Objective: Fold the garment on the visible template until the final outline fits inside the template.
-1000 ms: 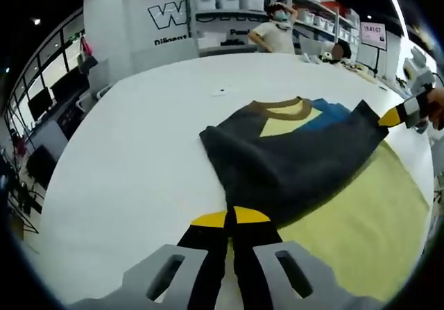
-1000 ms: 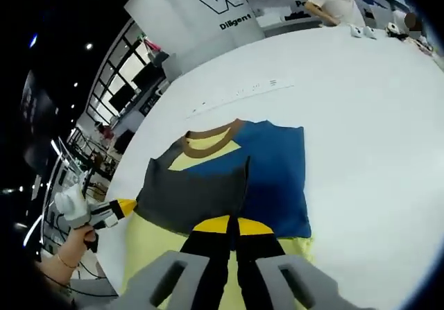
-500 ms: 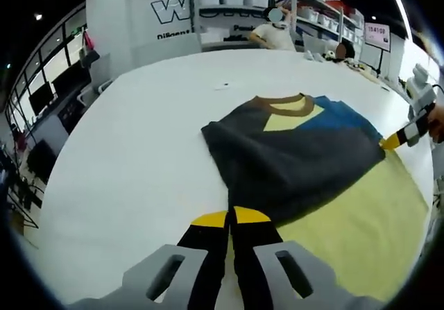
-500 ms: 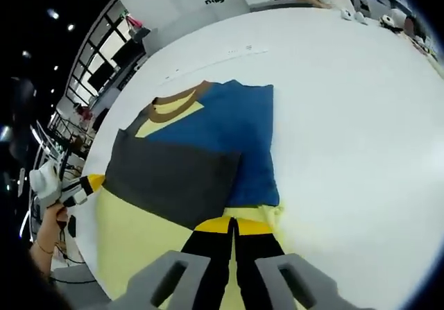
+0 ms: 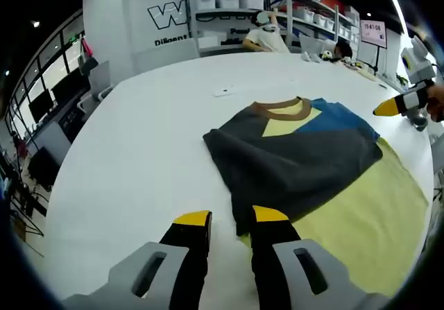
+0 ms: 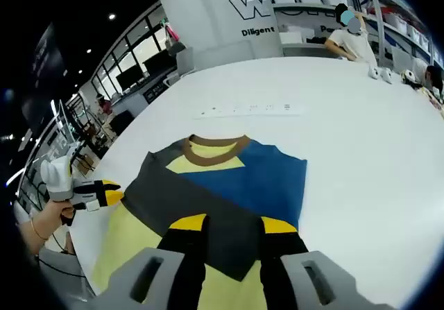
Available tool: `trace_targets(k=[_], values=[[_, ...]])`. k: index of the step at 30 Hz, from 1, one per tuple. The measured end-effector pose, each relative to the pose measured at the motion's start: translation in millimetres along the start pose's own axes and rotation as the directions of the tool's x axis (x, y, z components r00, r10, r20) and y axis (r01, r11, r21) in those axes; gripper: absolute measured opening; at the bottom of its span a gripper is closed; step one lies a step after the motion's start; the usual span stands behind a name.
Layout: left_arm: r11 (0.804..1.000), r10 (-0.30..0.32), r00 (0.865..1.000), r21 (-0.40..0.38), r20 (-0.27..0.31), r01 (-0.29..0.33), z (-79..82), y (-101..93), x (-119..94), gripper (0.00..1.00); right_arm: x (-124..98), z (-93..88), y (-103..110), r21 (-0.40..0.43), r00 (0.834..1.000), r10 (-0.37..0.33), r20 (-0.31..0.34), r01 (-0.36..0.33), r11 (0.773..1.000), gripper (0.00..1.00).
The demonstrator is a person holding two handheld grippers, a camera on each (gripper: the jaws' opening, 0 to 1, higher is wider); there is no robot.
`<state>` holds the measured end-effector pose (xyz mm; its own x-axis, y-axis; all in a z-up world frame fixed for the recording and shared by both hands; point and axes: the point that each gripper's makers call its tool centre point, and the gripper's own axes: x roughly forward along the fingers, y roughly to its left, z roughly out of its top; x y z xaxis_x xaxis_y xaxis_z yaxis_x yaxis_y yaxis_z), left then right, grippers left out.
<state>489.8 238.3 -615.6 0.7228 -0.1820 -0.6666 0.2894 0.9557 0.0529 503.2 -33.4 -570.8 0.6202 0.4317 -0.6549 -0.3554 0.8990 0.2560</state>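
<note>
My left gripper [image 5: 231, 218] has its yellow-tipped black jaws parted and holds nothing; the near corner of the garment sits just ahead of them, beside the right jaw. The garment [image 5: 295, 154] is a colour-block knit top with dark grey, blue and pale yellow panels and a brown ribbed collar [image 5: 281, 106], lying flat near the middle of the big white table [image 5: 132, 157]. The grey sleeve side is already folded in over the body, and the blue side is folded in too. From the garment, the pale yellow rectangular template sheet [image 5: 361, 220] sticks out at the hem end and along the right side. My right gripper [image 6: 232, 222] is also spread wide and empty, hovering just above the grey-and-blue hem area; in the left gripper view it shows off past the garment's right edge [image 5: 397, 106]. Handling call: light, soft, floppy knit with no stiffness, so it will sag and drag if lifted from one point. Pinch through both layers at the two hem corners and lift them together. Long axis runs collar to hem, with the collar pointing away from me towards the far shelving. Next fold is probably hem up towards the collar. I can't tell yet whether the outline fits the template.
</note>
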Motion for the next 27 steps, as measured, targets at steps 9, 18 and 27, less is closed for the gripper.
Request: trace_targets(k=[9,18,27], values=[[1.000,-0.009,1.000,-0.017,0.025,0.009,10.2,0.6,7,0.19,40,18.8,53,-0.168,0.990,0.130,-0.048,-0.137,0.976,0.30],[0.998,-0.011,1.000,-0.066,0.018,0.012,6.1,4.5,14,0.18,87,32.2,91,-0.249,0.971,0.221,-0.093,-0.237,0.939,0.27],[0.998,-0.042,0.999,-0.049,0.015,0.042,3.5,0.4,22,0.16,120,25.6,112,-0.310,0.953,0.251,-0.167,-0.292,0.905,0.24]])
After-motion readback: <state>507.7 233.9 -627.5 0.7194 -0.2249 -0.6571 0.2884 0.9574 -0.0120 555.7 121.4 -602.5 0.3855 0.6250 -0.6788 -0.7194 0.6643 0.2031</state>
